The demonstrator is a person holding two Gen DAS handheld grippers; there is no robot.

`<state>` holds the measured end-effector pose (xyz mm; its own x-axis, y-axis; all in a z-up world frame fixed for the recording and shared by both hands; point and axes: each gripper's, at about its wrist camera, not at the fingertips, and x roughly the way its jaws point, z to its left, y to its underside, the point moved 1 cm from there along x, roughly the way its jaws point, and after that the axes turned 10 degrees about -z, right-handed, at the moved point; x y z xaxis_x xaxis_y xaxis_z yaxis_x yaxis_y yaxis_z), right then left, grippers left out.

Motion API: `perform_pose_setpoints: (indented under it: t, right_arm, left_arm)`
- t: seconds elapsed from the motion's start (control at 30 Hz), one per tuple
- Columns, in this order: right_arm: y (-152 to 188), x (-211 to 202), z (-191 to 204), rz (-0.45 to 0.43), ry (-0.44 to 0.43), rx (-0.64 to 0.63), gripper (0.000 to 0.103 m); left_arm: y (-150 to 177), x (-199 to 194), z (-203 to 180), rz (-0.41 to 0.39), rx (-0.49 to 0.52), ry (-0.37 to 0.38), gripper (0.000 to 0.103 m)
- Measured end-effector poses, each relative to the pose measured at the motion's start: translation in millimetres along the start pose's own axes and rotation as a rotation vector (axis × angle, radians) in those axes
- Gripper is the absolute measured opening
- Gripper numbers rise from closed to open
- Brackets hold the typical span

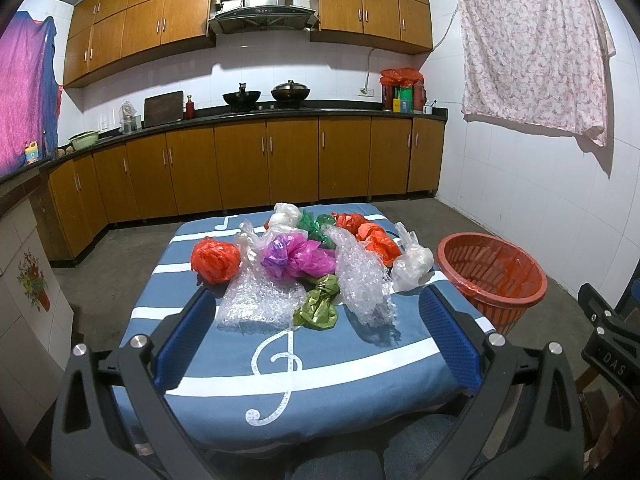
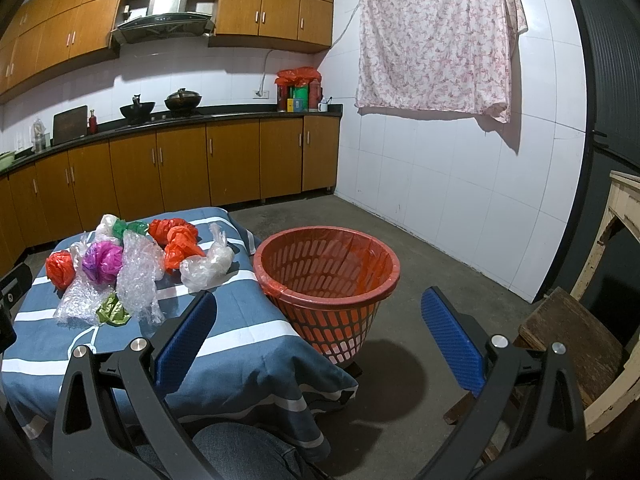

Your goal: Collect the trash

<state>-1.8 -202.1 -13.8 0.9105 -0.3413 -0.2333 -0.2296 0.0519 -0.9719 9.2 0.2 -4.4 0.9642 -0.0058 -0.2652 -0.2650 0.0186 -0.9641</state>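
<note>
Both grippers wait spread and empty, with the trash heaped mid-table and the bin at the right.

From the left, I see a crumpled orange plastic bag (image 1: 215, 259), a flat sheet of clear bubble wrap (image 1: 256, 300), a magenta plastic wad (image 1: 296, 257) and a knotted clear bag (image 1: 412, 261) piled together on the blue striped tablecloth (image 1: 360, 364). I hold the left gripper (image 1: 320, 320) wide before them; the right gripper (image 2: 320, 320) gapes toward the red-lined slatted orange basket (image 2: 328, 280), which I judge is set by the table's edge for short drops.
</note>
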Motion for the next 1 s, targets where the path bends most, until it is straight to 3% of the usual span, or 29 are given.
perform_pose_setpoints:
  t: [0.57, 1.0]
  right_arm:
    - [3.9, 7.9, -3.2, 0.019, 0.001, 0.011, 0.101]
    - [4.4, 55.7, 27.8, 0.077, -0.072, 0.014, 0.101]
  left_arm:
    - [2.8, 3.1, 6.4, 0.015, -0.011, -0.022, 0.099]
    - [23.3, 42.6, 66.7, 0.087, -0.072, -0.170, 0.099]
